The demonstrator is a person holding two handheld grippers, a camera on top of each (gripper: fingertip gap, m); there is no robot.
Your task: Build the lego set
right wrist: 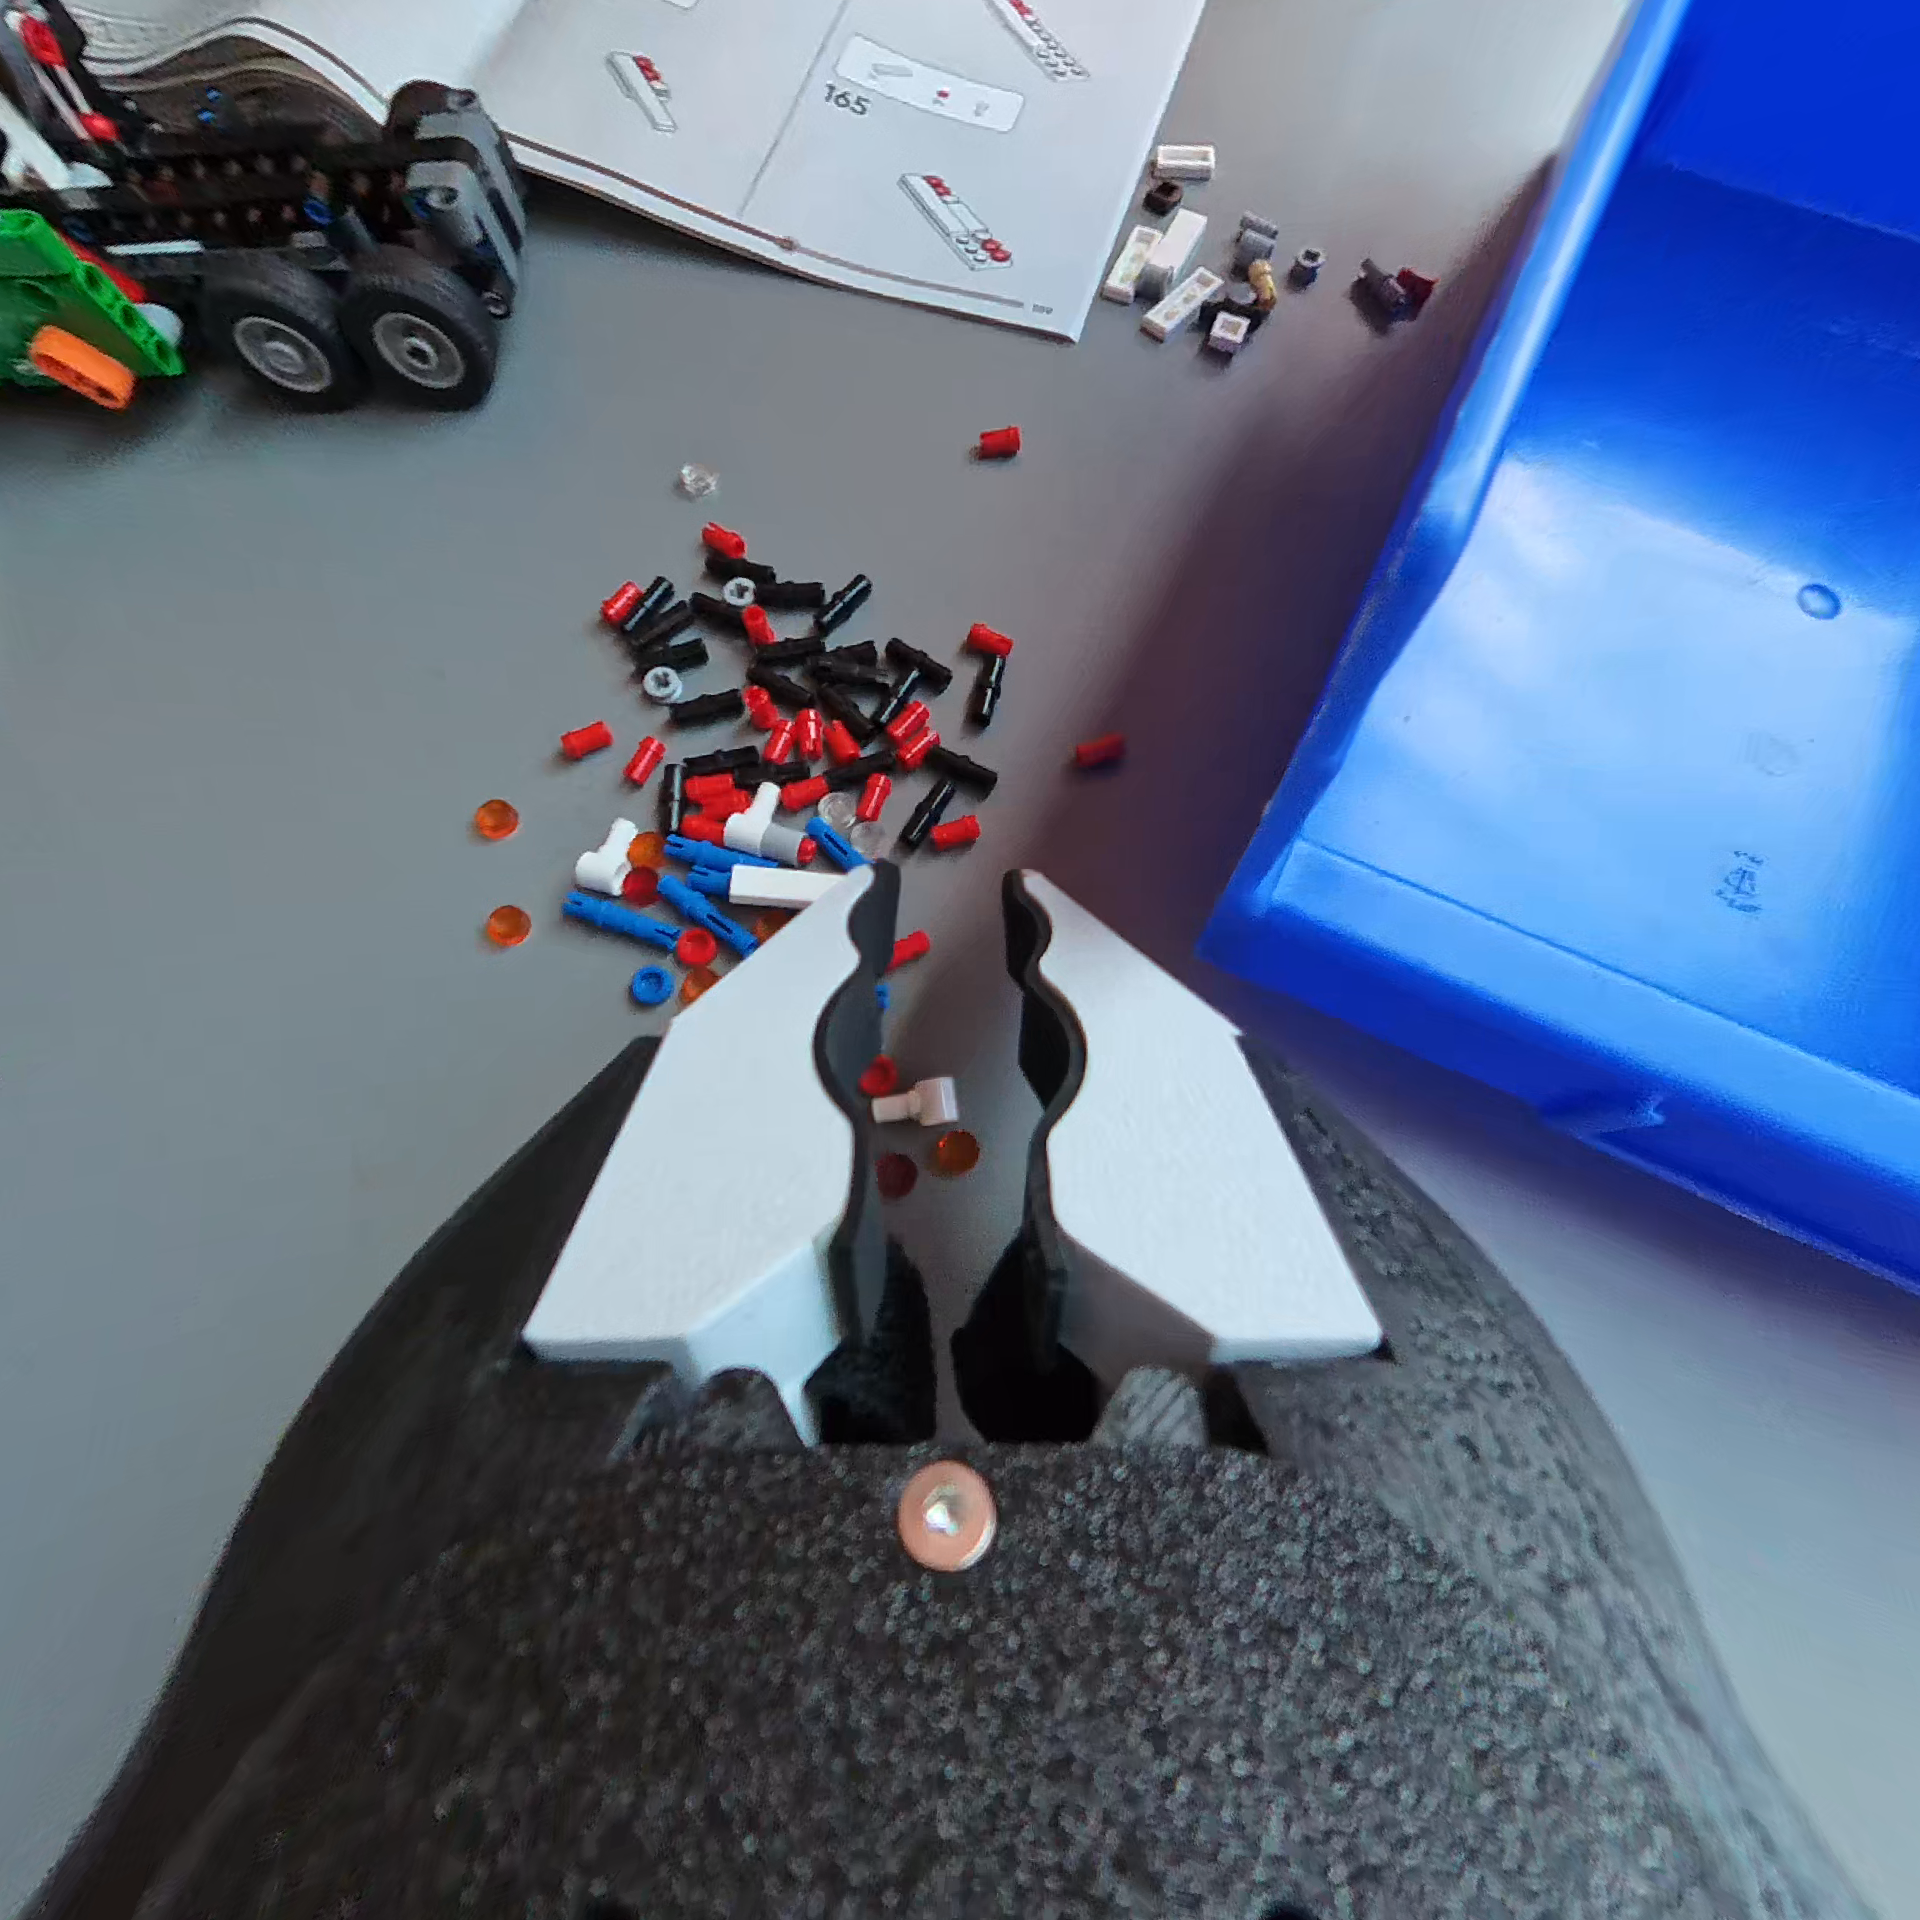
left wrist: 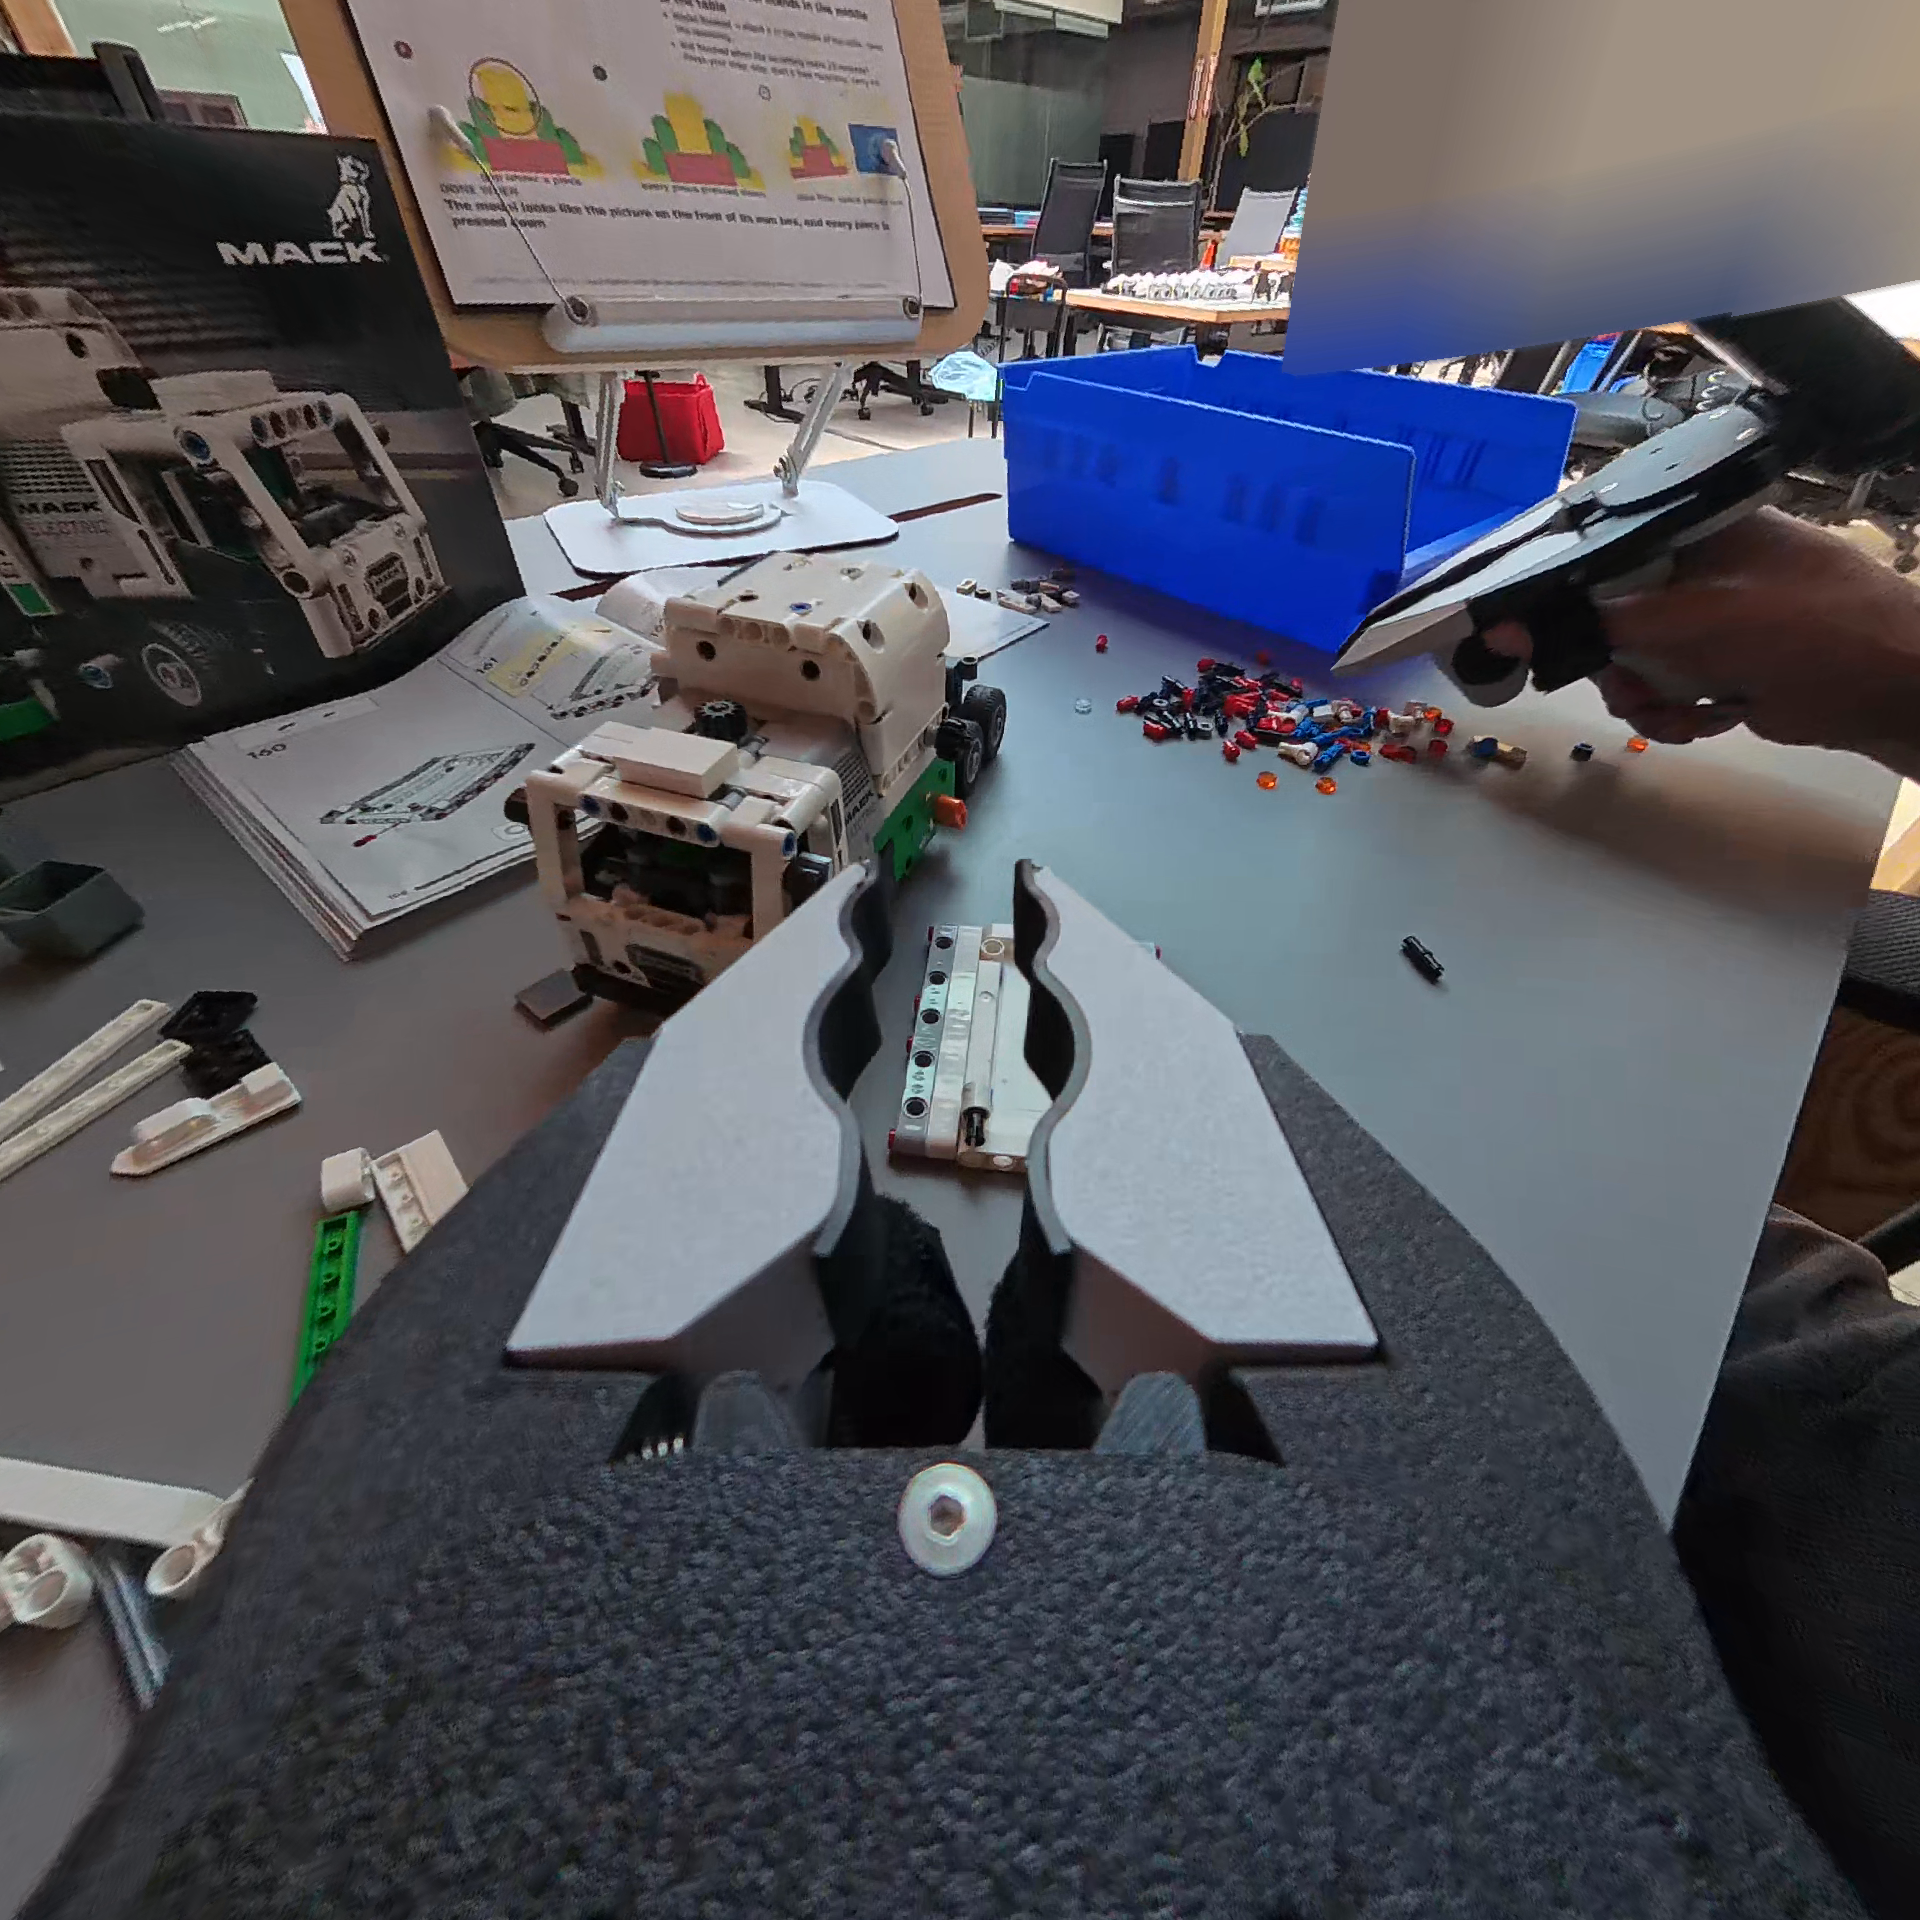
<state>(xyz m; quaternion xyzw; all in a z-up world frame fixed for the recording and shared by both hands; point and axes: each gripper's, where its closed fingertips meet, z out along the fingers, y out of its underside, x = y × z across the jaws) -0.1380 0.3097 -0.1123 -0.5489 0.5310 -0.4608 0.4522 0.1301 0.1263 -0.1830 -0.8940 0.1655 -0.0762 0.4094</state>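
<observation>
Left gripper (left wrist: 951,883) hangs over a flat white-and-grey subassembly (left wrist: 966,1049) on the grey table (left wrist: 1455,1091), jaws parted, holding nothing. Just beyond sits the half-built truck (left wrist: 748,769), on the open instruction booklet (left wrist: 416,790). Right gripper (right wrist: 943,883) is low over the scatter of small pins (right wrist: 790,727), jaws slightly apart and empty, with loose bits showing through the gap. Blue bin (right wrist: 1621,665) crowds its right side.

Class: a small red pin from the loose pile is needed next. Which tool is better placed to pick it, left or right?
Right. The right tool hangs open directly over the pin pile; the left tool hangs over the white panel, away from the pile.
</observation>
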